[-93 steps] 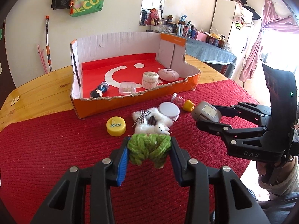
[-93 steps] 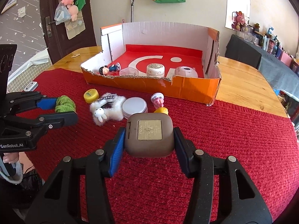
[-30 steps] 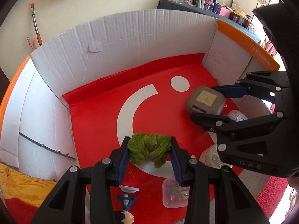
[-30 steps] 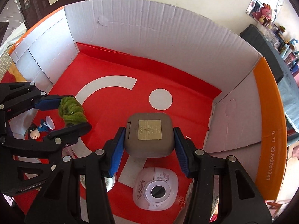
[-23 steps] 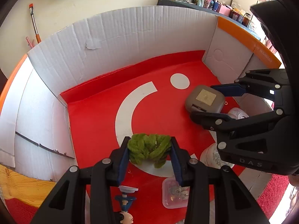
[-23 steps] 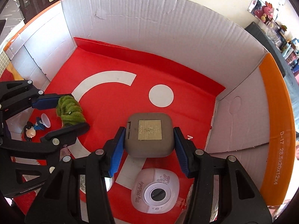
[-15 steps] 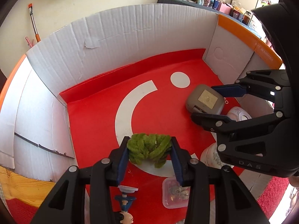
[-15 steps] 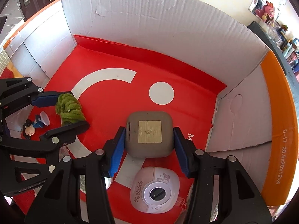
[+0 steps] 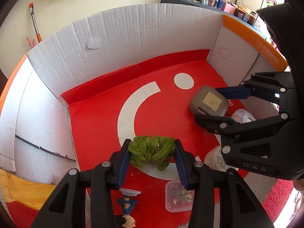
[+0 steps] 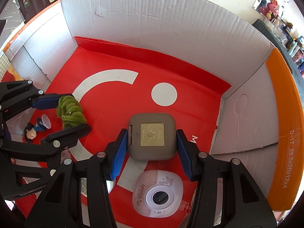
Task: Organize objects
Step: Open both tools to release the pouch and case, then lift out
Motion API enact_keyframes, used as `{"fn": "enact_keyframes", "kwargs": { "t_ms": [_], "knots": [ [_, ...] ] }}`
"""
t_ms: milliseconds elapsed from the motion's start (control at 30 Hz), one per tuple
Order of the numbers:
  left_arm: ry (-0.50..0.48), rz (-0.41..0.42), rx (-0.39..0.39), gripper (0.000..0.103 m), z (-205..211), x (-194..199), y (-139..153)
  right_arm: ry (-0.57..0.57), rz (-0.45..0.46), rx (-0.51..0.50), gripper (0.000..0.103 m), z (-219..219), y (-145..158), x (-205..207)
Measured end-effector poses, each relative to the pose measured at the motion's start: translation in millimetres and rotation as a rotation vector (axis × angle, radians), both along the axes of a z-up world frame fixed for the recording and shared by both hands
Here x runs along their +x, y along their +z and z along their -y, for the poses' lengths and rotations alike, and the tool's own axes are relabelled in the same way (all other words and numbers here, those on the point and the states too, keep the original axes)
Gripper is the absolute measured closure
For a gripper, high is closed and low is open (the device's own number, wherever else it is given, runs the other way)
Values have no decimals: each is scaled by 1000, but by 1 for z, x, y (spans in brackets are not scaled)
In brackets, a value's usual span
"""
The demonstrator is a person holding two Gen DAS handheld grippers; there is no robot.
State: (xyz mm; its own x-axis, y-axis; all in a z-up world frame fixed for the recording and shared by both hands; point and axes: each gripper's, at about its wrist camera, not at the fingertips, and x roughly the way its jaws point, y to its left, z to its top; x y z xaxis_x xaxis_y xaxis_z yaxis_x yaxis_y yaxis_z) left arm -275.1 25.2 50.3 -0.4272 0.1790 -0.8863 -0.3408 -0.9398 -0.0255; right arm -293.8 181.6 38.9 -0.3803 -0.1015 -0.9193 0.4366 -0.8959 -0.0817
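Green yarn bundle [image 9: 152, 151] sits between my left gripper's [image 9: 153, 158] blue pads as its jaws are opening, low over the cardboard box's [image 9: 133, 30] red floor. My right gripper [image 10: 151, 148] grips a grey square case [image 10: 152, 135] just above a pink My Melody gadget [image 10: 157, 193]. A small figurine [image 10: 36, 128] lies near the yarn.
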Motion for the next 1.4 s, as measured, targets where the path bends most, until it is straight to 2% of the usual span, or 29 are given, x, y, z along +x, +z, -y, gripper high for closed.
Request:
{"fn": "enact_keyframes", "kwargs": {
  "t_ms": [300, 667, 900, 1300, 1400],
  "knots": [
    [1, -1, 1, 52, 2, -4, 4, 1, 0, 5, 54, -3, 0, 1],
    [18, -9, 10, 51, 18, -6, 8, 0, 0, 10, 54, -1, 0, 1],
    [30, -28, 30, 51, 35, 6, 11, -4, -10, 2, 53, -1, 6, 3],
    [42, -80, 58, 51, 53, 37, 27, -5, -54, -25, 50, 1, 34, 18],
    [51, -97, 70, 45, 40, 37, 35, -8, -74, -33, 48, 1, 44, 28]
  ]
}}
